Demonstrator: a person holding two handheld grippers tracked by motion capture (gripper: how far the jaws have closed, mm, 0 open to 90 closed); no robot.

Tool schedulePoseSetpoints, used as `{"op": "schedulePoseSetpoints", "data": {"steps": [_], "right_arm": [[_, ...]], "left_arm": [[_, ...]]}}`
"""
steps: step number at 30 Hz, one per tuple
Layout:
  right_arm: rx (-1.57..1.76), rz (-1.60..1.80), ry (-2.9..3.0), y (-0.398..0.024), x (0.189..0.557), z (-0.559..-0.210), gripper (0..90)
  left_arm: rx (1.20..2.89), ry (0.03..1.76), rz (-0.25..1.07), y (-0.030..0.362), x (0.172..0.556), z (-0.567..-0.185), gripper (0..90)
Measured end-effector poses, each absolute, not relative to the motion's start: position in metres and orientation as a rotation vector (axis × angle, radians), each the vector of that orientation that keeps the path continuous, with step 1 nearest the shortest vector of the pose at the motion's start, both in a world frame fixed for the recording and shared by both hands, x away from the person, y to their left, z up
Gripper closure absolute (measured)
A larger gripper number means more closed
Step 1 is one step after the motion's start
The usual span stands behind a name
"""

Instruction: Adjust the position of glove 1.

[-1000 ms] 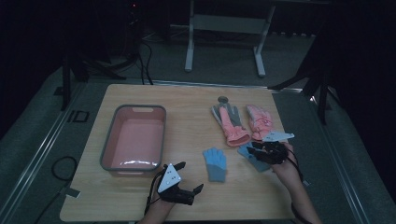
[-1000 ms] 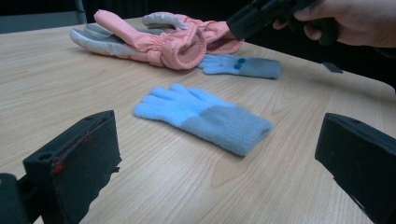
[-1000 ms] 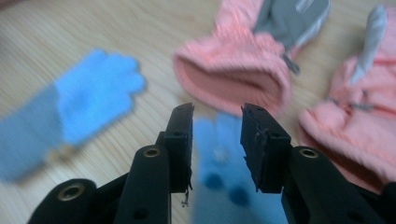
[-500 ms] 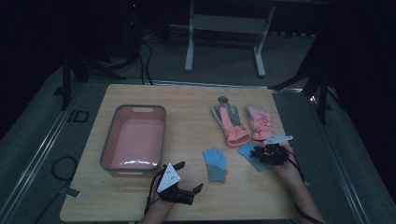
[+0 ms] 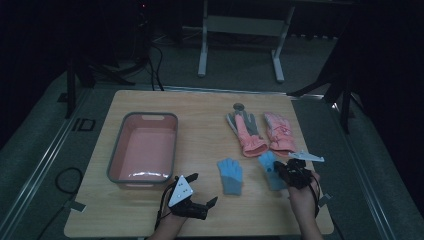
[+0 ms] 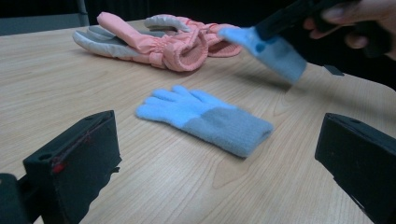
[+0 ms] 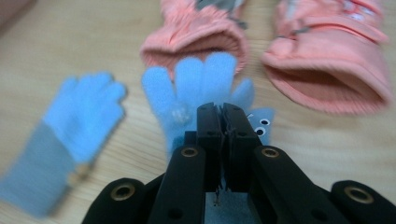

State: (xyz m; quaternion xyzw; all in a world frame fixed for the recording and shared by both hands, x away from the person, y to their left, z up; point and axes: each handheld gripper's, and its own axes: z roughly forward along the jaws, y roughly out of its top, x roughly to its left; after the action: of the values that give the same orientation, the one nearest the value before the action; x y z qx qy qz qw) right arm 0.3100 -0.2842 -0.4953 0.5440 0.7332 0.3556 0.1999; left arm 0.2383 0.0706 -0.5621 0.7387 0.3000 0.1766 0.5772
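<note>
Held glove: small blue glove (image 7: 196,88) pinched by the right hand-held gripper (image 7: 223,122), lifted partly off the worktop (image 5: 200,107) at about 4 o'clock, just short of the pink gloves' cuffs.
Right hand-held gripper: jaws just closed, clamped tight on the blue knit near the palm; thin bite, fingers of the glove fanned ahead.
Mate: second blue glove (image 5: 230,175) flat on the worktop, at 9 o'clock of the held one, near but apart.
Left hand-held gripper (image 5: 202,190): jaws wide apart, nothing between them, parked at 6 o'clock facing the flat glove.
Pink pair (image 5: 260,132): side by side at 12 o'clock of the held glove.
Bin: pink tub (image 5: 116,155) at 9 o'clock, well apart.
Risk: shallow pinch on soft knit, likely to slip free on a fast carry; dangling cuff liable to drag across the mate or snag a pink cuff, pulling either out of place.
</note>
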Motion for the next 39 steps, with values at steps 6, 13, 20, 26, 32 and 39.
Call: {"op": "schedulePoseSetpoints", "data": {"steps": [6, 13, 20, 26, 32, 39], "right_arm": [[1.646, 1.032, 1.919, -0.276, 0.285, -0.494, 86.9], [1.693, 0.980, 1.863, -0.270, 0.288, -0.513, 86.7], [1.710, 0.865, 1.857, -0.267, 0.297, -0.541, 86.0], [1.684, 0.834, 1.860, -0.266, 0.297, -0.551, 81.2], [1.629, 0.820, 1.912, -0.275, 0.303, -0.537, 73.2], [1.333, 0.935, 2.143, -0.292, 0.316, -0.514, 66.0]], "left_arm": [[1.727, 0.704, 0.415, 0.070, 0.238, -0.562, 0.1], [1.728, 0.703, 0.416, 0.070, 0.238, -0.562, 0.1], [1.728, 0.701, 0.417, 0.070, 0.238, -0.562, 0.1], [1.729, 0.701, 0.418, 0.070, 0.238, -0.562, 0.1], [1.731, 0.690, 0.417, 0.070, 0.238, -0.562, 0.1], [1.729, 0.694, 0.417, 0.070, 0.238, -0.562, 0.1]]}}
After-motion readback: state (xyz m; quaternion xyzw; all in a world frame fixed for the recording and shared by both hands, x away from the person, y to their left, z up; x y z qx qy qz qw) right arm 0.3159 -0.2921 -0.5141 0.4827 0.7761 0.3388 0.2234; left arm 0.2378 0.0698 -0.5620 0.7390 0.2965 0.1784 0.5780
